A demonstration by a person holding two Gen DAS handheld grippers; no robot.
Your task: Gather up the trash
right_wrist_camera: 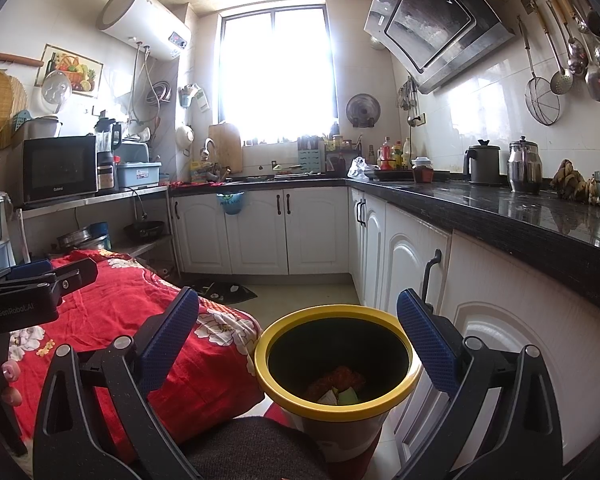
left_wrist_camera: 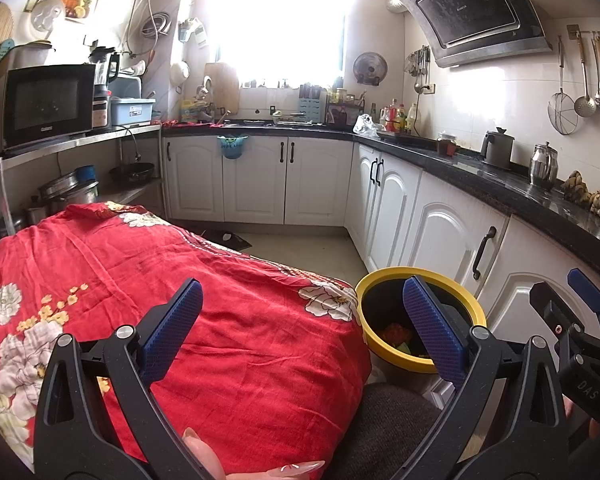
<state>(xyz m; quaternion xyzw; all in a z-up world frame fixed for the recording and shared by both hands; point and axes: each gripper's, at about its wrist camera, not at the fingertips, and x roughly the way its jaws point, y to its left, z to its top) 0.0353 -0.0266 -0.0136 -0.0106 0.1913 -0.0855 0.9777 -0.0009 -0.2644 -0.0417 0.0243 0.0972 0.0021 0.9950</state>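
The round yellow-rimmed trash bin with a black inside (right_wrist_camera: 334, 364) sits on the floor, between the table's red floral cloth (right_wrist_camera: 140, 320) and the white cabinets (right_wrist_camera: 412, 264). Right gripper (right_wrist_camera: 298, 340) hangs right above it, fingers spread wide, nothing in them. Left gripper (left_wrist_camera: 300, 332) is spread and empty too, over the cloth's edge. Inside the bin: red scraps (right_wrist_camera: 340, 380) and some pale green bits (right_wrist_camera: 346, 396).

bin (right_wrist_camera: 334, 404): base hidden behind dark cushion (right_wrist_camera: 256, 448) | scraps in bin (right_wrist_camera: 338, 386): too small to identify | window (right_wrist_camera: 276, 76): blown out, nothing visible outside | right gripper (left_wrist_camera: 572, 304): cut off at frame edge in left view
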